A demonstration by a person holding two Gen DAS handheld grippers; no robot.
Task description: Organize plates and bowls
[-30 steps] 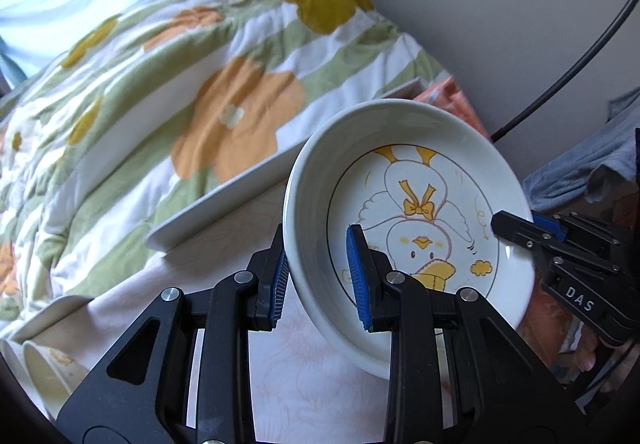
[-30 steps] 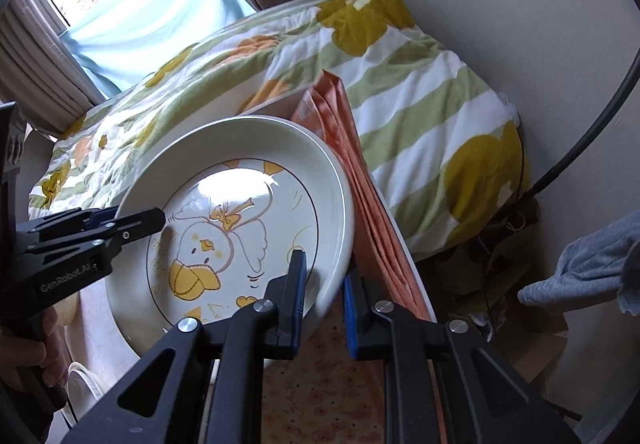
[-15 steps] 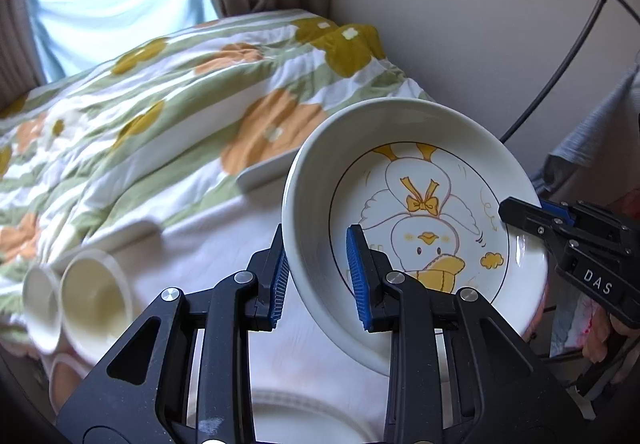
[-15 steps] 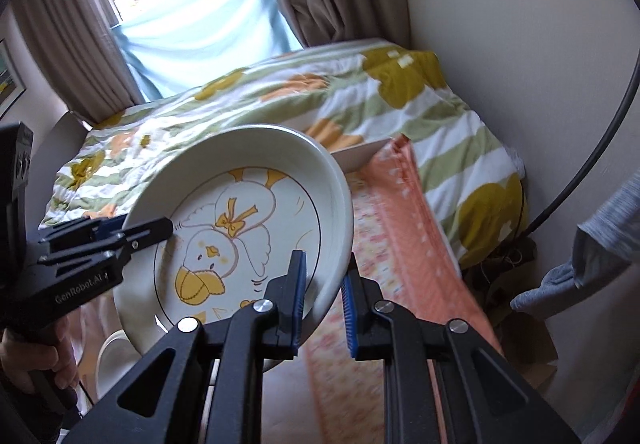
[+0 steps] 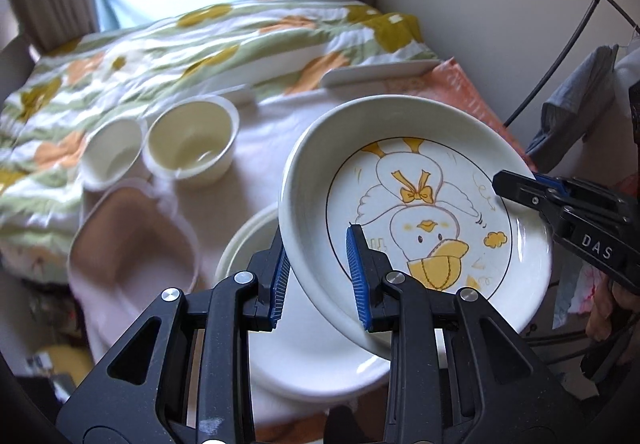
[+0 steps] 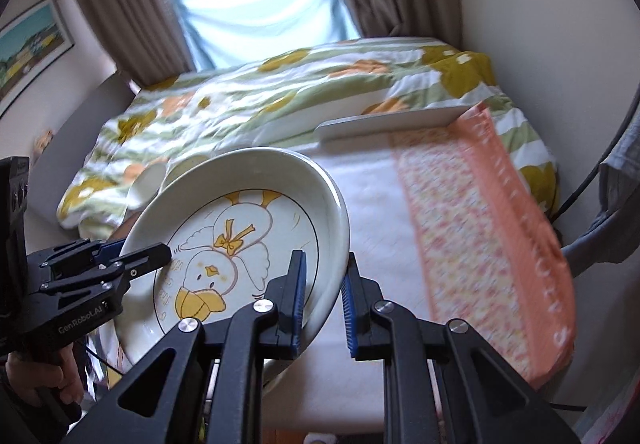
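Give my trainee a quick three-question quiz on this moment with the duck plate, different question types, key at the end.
1. True or false: both the left gripper and the right gripper are clamped on the rim of the duck plate.
2. Multiple choice: what lies directly beneath the lifted plate in the left wrist view? A) a white plate B) a folded towel C) a metal pot
3. How many round cream bowls stand side by side near the floral quilt?

Key: 1 true. 2 A. 3 two: the left bowl and the right bowl; a pink squarish dish sits in front of them.
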